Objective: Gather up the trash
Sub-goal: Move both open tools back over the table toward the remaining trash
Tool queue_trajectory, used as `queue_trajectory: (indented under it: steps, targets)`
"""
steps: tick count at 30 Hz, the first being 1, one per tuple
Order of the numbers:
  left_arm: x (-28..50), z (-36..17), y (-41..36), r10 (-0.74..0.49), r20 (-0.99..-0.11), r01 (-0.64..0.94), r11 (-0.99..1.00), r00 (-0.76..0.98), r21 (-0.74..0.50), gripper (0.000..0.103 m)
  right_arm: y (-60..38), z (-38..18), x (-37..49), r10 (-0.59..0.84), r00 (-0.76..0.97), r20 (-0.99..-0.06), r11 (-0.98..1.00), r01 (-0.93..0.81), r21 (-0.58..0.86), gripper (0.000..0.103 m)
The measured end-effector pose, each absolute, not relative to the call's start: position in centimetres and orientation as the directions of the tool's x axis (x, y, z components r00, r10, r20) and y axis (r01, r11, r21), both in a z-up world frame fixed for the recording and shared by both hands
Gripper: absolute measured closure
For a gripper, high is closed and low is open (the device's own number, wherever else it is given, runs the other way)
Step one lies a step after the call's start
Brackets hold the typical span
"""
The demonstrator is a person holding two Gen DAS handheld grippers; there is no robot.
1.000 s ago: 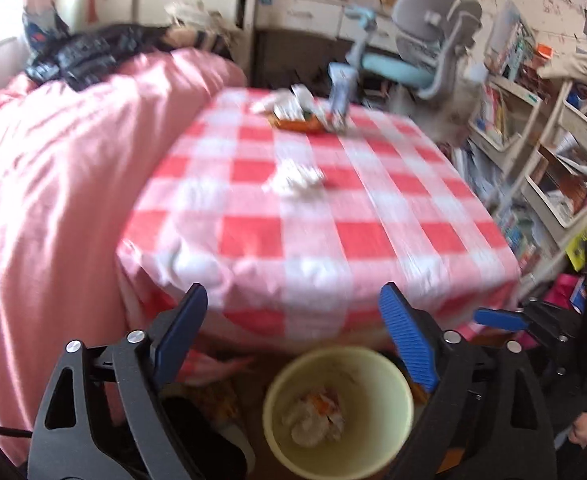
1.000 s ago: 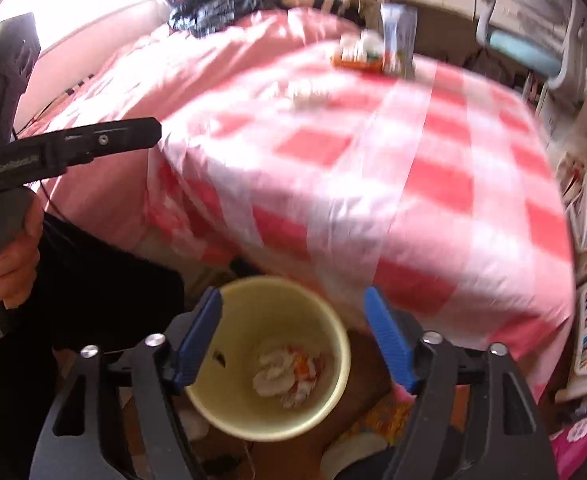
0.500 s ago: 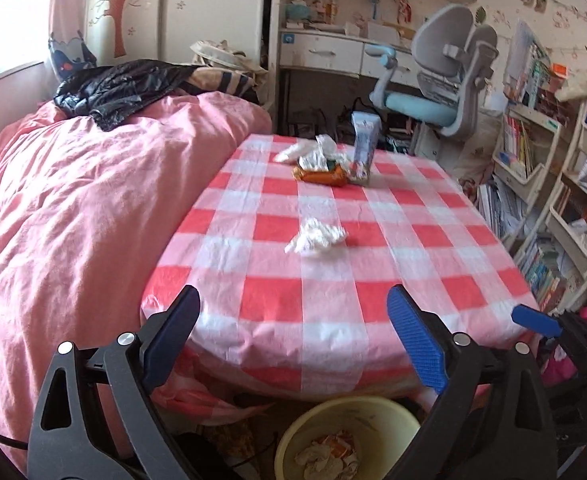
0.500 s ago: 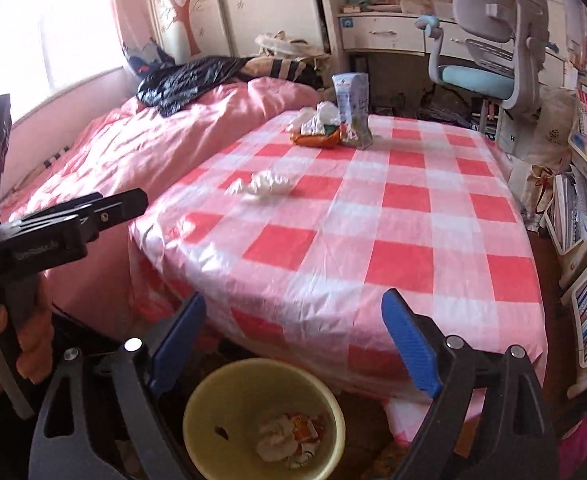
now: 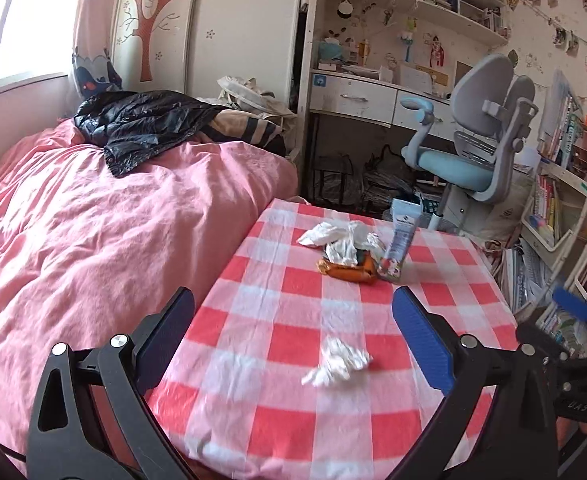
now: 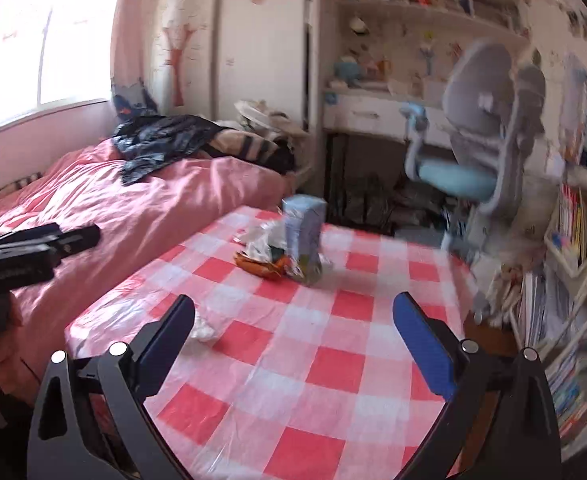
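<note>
Left wrist view: the left gripper (image 5: 293, 336) is pointing over the table (image 5: 433, 280), which is covered in a red-and-white check cloth. Its jaws have just been opening and are now standing released at full spread, with nothing between them. A crumpled tissue (image 5: 339, 362) is lying on the cloth just ahead of the jaws, framed between them. Farther back, more trash is sitting in a group: crumpled white paper (image 5: 339, 240), an orange snack wrapper (image 5: 347, 270) touching it, and an upright carton (image 5: 399, 242) just beside them. The right gripper's blue tip (image 5: 571, 304) is showing at the right edge.

Right wrist view: the frame is blurred. The right gripper (image 6: 293, 336) is likewise standing released and empty, its jaws having just been opening. The tissue (image 6: 203, 330) is lying just beside the left jaw, partly hidden by it. The carton (image 6: 303, 240) and wrapper (image 6: 259, 266) are well ahead. The left gripper (image 6: 33, 252) is visible at the left edge, over the pink bed (image 6: 133, 208).

Judged step: both grippers are approaching the table for a fresh pick. The next move calls for lowering one gripper over the nearest tissue, straddling it with the jaws, and closing gently, as the paper is light and will compress.
</note>
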State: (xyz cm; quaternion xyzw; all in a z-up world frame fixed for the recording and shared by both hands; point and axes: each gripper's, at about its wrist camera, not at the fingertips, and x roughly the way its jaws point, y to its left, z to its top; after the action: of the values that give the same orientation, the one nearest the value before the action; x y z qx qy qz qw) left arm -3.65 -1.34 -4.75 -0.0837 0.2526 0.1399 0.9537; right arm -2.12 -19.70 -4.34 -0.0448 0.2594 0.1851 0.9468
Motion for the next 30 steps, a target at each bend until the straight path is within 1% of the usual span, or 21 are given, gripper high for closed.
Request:
queue_trajectory:
  steps: [1,2,3,5,11,16,19,25,30]
  targets:
    - [-3.0,-4.8,-1.0,0.225,-0.514,-0.313,0.945,0.828,-0.091,0.007,-20.1,-4.6,-1.6,0.334,0.783,-0.525,0.93,-0.363,0.052,0.008]
    - [-2.2,-5.0,-0.6,0.224,-0.531,-0.321,0.942,0.817,-0.096,0.007,-20.3,-4.6,-1.7,0.354,0.781,-0.514,0.927,-0.367,0.08,0.008]
    - [-1.6,-5.3,-0.2,0.223,-0.55,-0.332,0.938,0.805,-0.104,0.007,-20.4,-4.7,-1.6,0.358,0.781,-0.511,0.926,-0.368,0.086,0.008]
    - [-1.1,-5.8,0.4,0.224,-0.578,-0.352,0.929,0.784,-0.118,0.007,-19.9,-5.2,-1.3,0.356,0.76,-0.543,0.923,-0.376,0.079,0.008]
    - [-0.1,-6.5,-0.2,0.235,-0.591,-0.343,0.936,0.771,-0.076,0.007,-18.6,-5.8,-0.7,0.376,0.733,-0.566,0.907,-0.417,0.063,0.008]
    - [1.1,-7.4,-0.7,0.214,-0.631,-0.332,0.94,0.745,-0.074,0.007,-19.2,-5.7,-0.2,0.35,0.748,-0.564,0.909,-0.416,0.012,0.008]
    - [1.6,-7.4,-1.0,0.2,-0.639,-0.316,0.946,0.743,-0.072,0.007,-20.5,-5.8,0.7,0.332,0.749,-0.573,0.924,-0.381,0.038,0.008]
    - [2.1,-7.5,-1.4,0.168,-0.655,-0.269,0.961,0.737,-0.056,0.007,-22.1,-6.0,2.2,0.329,0.738,-0.588,0.941,-0.311,0.136,0.008]
    - [2.1,-7.5,-0.8,0.155,-0.668,-0.264,0.962,0.728,-0.065,0.007,-21.4,-6.2,2.2,0.33,0.735,-0.592,0.94,-0.311,0.138,0.008]
